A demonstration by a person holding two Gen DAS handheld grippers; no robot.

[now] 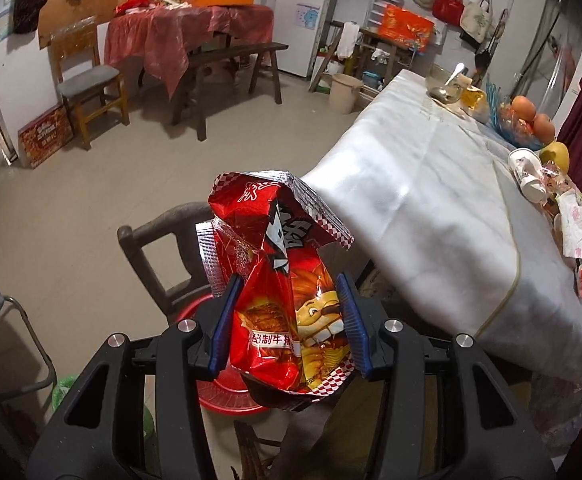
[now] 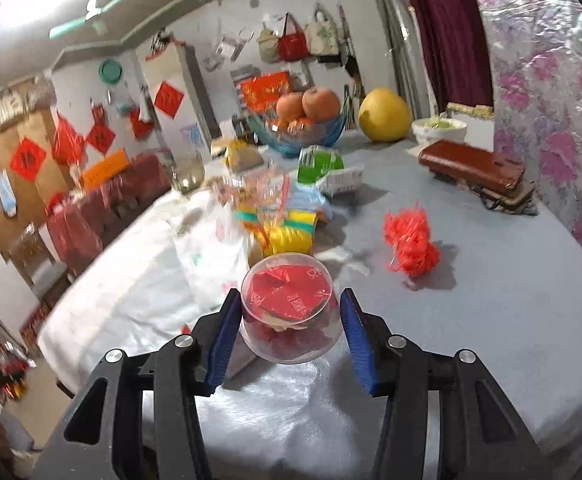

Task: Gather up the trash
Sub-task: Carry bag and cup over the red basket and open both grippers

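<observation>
Left gripper clenched on crumpled red foil snack bag, held off table edge over red plastic basin at 6 o'clock. Long axis of bag runs upright, torn mouth pointed to 12 o'clock. Risk judged: thin foil could slip between pads, or crumbs spill if bag is tipped.

Right gripper closed about clear round plastic tub with red foil lid — lifted off the grey-clothed table; lid faces camera, axis tilted. Pad contact on right side uncertain; smooth wall could slide out. Orange mesh net lies at 2 o'clock, uncollected.
</observation>
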